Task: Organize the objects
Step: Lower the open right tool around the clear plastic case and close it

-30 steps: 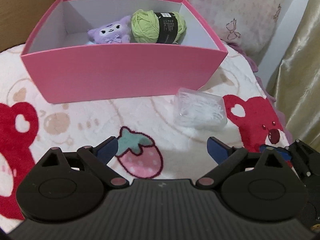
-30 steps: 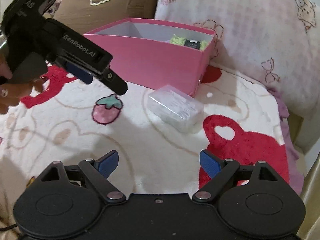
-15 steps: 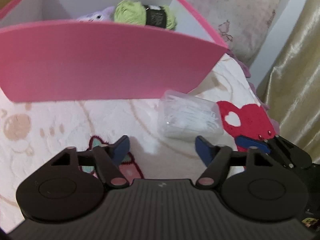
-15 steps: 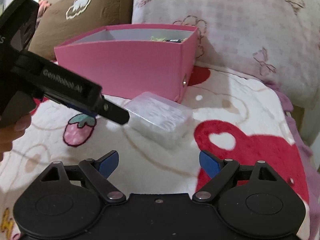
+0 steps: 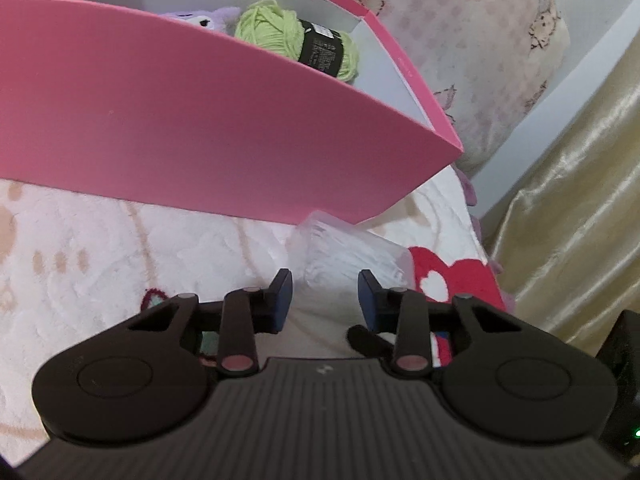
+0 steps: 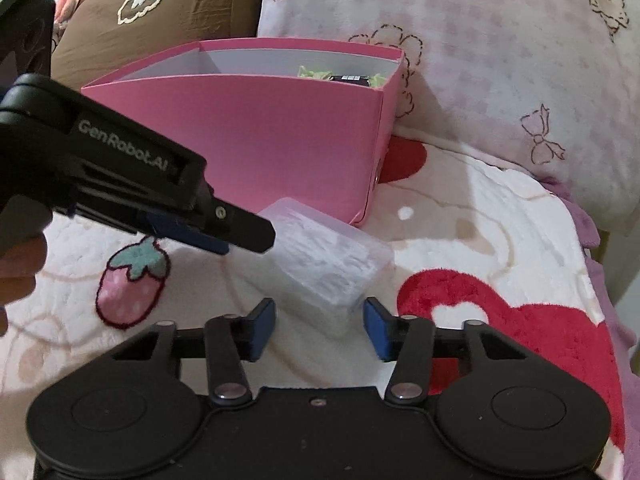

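A clear plastic box [image 6: 320, 264] of white items lies on the blanket just in front of the pink box [image 6: 260, 148]. My right gripper [image 6: 320, 320] has its jaws closing, with the clear box's near corner between the blue pads, which do not press on it. My left gripper [image 6: 248, 236] comes in from the left, its tips at the box's far left edge. In the left wrist view the clear box [image 5: 352, 256] lies just ahead of the left gripper [image 5: 325, 294], whose jaws are closing with nothing gripped. Green yarn [image 5: 288, 36] and a purple plush [image 5: 204, 18] sit inside the pink box [image 5: 200, 128].
A cartoon-print blanket [image 6: 480, 216] covers the bed. A pink patterned pillow [image 6: 480, 60] and a brown cushion [image 6: 160, 12] stand behind the box. A gold curtain [image 5: 580, 220] hangs at the right. A hand [image 6: 20, 264] holds the left gripper.
Both grippers have moved in toward the clear box and their jaws have narrowed. The left one dropped lower and rolled, so the pink box now looks tilted.
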Action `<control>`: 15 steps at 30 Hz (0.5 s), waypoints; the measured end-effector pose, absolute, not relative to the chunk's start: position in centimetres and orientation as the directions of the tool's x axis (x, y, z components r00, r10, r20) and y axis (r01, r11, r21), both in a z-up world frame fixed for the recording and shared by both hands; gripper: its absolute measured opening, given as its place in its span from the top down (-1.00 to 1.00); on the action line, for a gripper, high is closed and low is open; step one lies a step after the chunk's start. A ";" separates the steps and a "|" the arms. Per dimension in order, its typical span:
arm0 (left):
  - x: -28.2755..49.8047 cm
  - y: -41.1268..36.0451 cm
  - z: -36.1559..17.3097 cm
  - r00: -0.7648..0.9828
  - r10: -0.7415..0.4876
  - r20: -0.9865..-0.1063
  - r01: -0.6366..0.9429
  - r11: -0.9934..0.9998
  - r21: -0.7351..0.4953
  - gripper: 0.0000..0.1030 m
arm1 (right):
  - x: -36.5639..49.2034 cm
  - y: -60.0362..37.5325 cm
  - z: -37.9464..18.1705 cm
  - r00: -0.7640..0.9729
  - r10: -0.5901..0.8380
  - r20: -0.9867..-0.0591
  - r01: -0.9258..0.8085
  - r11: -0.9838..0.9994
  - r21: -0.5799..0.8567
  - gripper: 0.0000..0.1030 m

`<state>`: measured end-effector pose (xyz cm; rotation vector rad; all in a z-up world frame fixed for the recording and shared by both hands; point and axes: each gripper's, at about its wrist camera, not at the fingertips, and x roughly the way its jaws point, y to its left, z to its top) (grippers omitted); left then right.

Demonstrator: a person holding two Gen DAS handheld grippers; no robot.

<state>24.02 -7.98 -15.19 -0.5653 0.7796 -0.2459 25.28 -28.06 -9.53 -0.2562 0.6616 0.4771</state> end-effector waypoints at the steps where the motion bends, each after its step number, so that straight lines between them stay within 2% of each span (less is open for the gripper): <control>1: 23.9 -8.0 -15.1 0.690 -0.408 -0.598 0.001 0.827 -0.562 0.33 | 25.3 -28.2 -9.5 0.684 0.345 -0.643 -0.497 0.865 -0.065 0.05; 11: 19.6 -5.9 -14.2 0.677 -0.418 -0.606 -0.023 0.811 -0.585 0.33 | 22.3 -27.2 -9.5 0.622 0.419 -0.662 -0.561 0.828 -0.004 0.04; 15: 18.8 -5.3 -14.9 0.621 -0.471 -0.627 -0.038 0.781 -0.624 0.33 | 21.9 -27.3 -9.7 0.615 0.437 -0.657 -0.562 0.826 0.024 -0.10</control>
